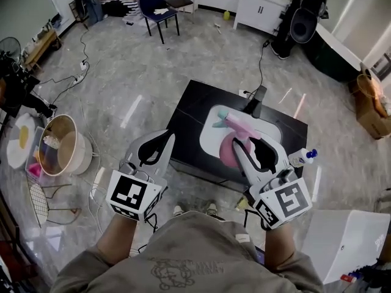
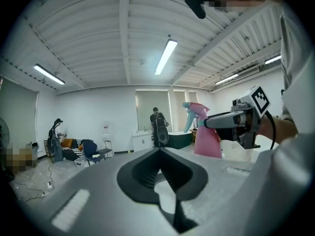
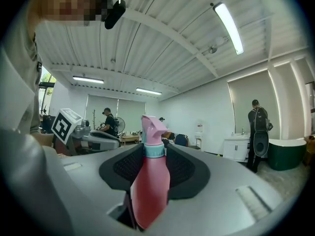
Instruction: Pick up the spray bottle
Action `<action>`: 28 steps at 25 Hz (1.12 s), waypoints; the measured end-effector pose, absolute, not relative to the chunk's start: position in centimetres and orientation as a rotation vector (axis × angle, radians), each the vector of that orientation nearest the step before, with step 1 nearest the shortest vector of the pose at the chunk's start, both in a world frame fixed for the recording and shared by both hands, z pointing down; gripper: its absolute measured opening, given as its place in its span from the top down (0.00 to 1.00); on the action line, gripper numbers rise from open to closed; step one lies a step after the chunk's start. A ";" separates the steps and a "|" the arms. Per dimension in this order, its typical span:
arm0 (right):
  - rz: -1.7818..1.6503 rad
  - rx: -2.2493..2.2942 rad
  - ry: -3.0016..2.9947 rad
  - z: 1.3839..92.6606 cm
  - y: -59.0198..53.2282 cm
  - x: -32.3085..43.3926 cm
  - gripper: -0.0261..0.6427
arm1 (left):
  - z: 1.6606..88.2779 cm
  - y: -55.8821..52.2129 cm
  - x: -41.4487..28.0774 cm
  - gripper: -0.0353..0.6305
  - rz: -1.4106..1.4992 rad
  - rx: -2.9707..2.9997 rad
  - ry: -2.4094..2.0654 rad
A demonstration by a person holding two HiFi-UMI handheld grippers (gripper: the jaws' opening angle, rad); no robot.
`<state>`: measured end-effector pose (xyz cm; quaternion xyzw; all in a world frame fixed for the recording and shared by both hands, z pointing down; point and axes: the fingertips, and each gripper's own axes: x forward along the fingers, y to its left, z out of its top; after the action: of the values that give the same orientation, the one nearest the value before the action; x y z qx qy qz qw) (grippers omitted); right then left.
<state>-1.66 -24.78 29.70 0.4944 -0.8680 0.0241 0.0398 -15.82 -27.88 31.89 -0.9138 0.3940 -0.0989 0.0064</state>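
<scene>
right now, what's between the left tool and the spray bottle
Only open air, seen in the left gripper view; the spray bottle is clamped in the right tool.

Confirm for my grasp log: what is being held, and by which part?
The right gripper holds the spray bottle by its neck, under the spray head; the left gripper holds nothing.

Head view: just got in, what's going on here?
A person holds a gripper in each hand. The right gripper is shut on the pink plastic spray bottle with a teal collar, gripping it near the neck. The bottle appears lifted above the black table and its white mat. The left gripper is held off to the side, its jaws together on nothing.
</scene>
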 end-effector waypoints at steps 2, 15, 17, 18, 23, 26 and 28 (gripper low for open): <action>0.078 1.508 -2.664 29.7 -24.0 -1.7 0.70 | 32.3 -27.4 -15.6 0.94 -0.310 -2.871 1.221; 0.175 1.453 -2.605 33.7 -22.2 -2.7 0.72 | 34.6 -25.7 -15.5 0.94 -0.385 -2.923 1.190; 0.196 1.438 -2.598 34.3 -22.3 -2.9 0.72 | 35.3 -25.5 -15.5 0.95 -0.403 -2.938 1.190; 0.202 1.431 -2.594 34.6 -22.3 -3.0 0.72 | 35.6 -25.5 -15.4 0.94 -0.409 -2.943 1.190; 0.199 1.411 -2.586 35.1 -22.6 -3.1 0.72 | 36.3 -25.7 -15.4 0.95 -0.430 -2.943 1.195; 0.193 1.415 -2.582 35.1 -22.5 -3.0 0.72 | 36.2 -25.6 -15.4 0.94 -0.430 -2.945 1.198; 0.190 1.418 -2.581 35.1 -22.5 -2.9 0.72 | 36.2 -25.6 -15.3 0.94 -0.430 -2.945 1.196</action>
<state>-2.86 -22.46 35.07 0.4784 -0.8706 0.0641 0.0951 -15.34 -25.57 36.18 -0.9177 0.3726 -0.1339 -0.0331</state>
